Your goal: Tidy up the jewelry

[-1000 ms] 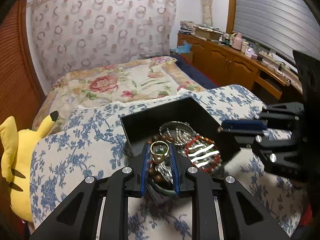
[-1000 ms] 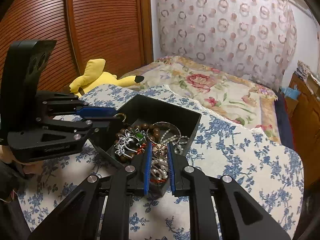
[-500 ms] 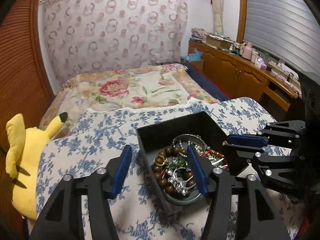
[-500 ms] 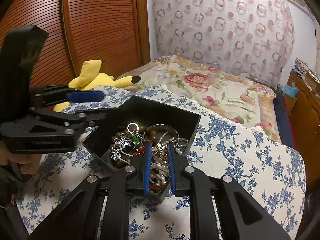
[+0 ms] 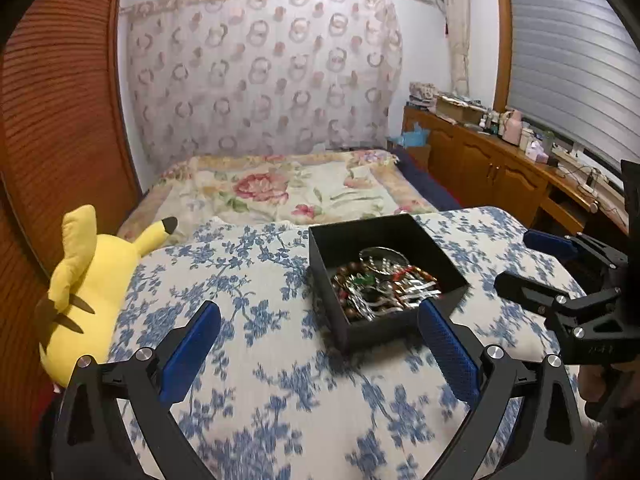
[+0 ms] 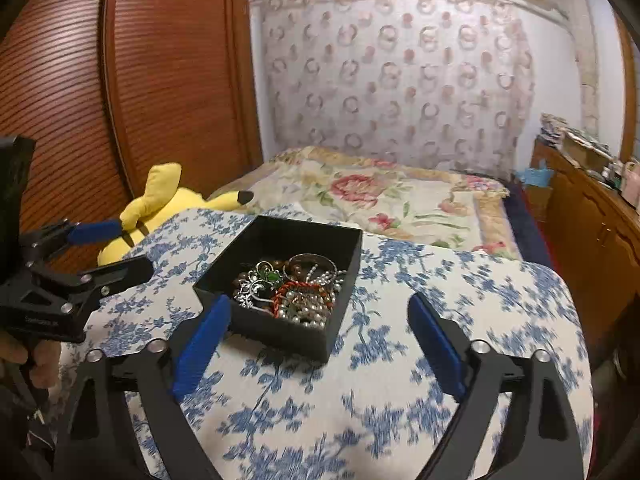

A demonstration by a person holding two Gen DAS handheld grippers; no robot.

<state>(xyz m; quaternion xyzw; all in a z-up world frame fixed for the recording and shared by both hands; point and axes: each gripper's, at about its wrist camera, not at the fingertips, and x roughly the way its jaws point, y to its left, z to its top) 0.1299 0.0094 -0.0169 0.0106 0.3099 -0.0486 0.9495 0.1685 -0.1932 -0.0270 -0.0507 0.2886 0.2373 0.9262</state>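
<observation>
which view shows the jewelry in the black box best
The right wrist view: the jewelry lies nearer and sharper there, so white pearl beads, a red cord and a green-stoned silver piece can be told apart inside the black box. The left wrist view shows the same pile, smaller and more blurred.

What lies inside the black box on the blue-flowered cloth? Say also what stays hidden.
Inside the black box lies a tangled heap of jewelry: pearl beads, red cord, silver pieces with green stones, brown beads. The heap covers the box floor beneath it, and anything buried there.
</observation>
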